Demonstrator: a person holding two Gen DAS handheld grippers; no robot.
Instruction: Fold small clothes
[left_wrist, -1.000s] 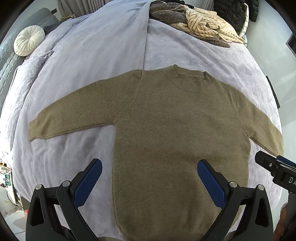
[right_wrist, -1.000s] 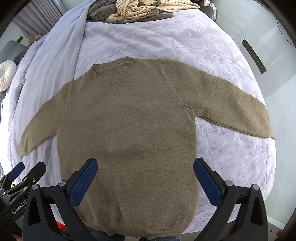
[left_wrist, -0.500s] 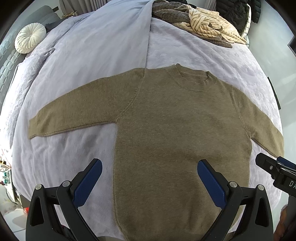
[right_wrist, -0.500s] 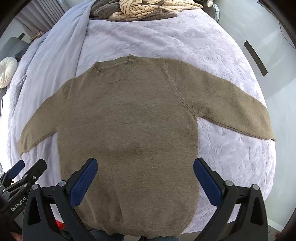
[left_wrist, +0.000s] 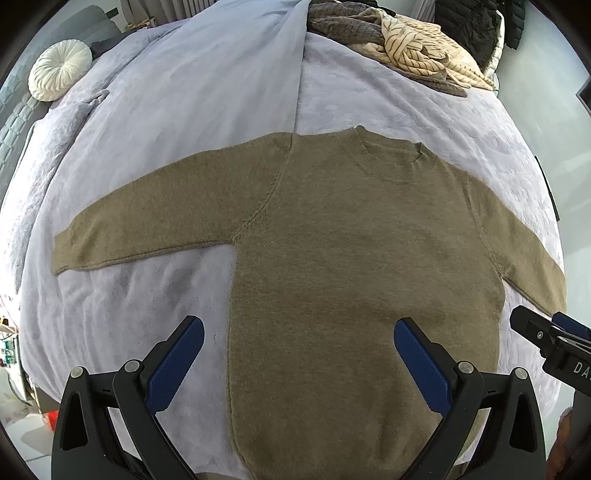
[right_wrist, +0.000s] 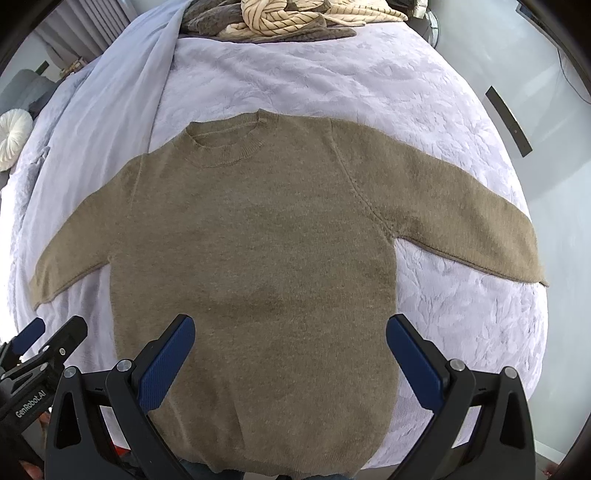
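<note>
Olive-brown knit sweater (left_wrist: 351, 266) lies face up and flat on the bed (left_wrist: 388, 99), neck away from the person, hem at the near edge, both sleeves spread out to the sides. No fold in it yet. Compared with a second ago the garment has not shifted; what changes is the framing, which creeps slightly forward so the collar sits a touch lower in each view. I read that as both tools easing in over the hem rather than any work on the cloth. Left tool (left_wrist: 299, 358) hangs above the lower left body of the sweater, blue pads wide apart, nothing between them. Right tool (right_wrist: 291, 354) hovers over the lower right body, likewise spread and empty; its tip also shows at the edge of the left wrist view, just below the right sleeve. Neither appears to touch the knit. Judgement: the spreading stage looks finished and the first fold, probably a sleeve or side brought inward, is about to start. Farther out, a heap of striped cream and grey knitwear (left_wrist: 410, 55) waits at the far end of the bed, and a round white cushion (left_wrist: 61, 75) sits off to the left.
</note>
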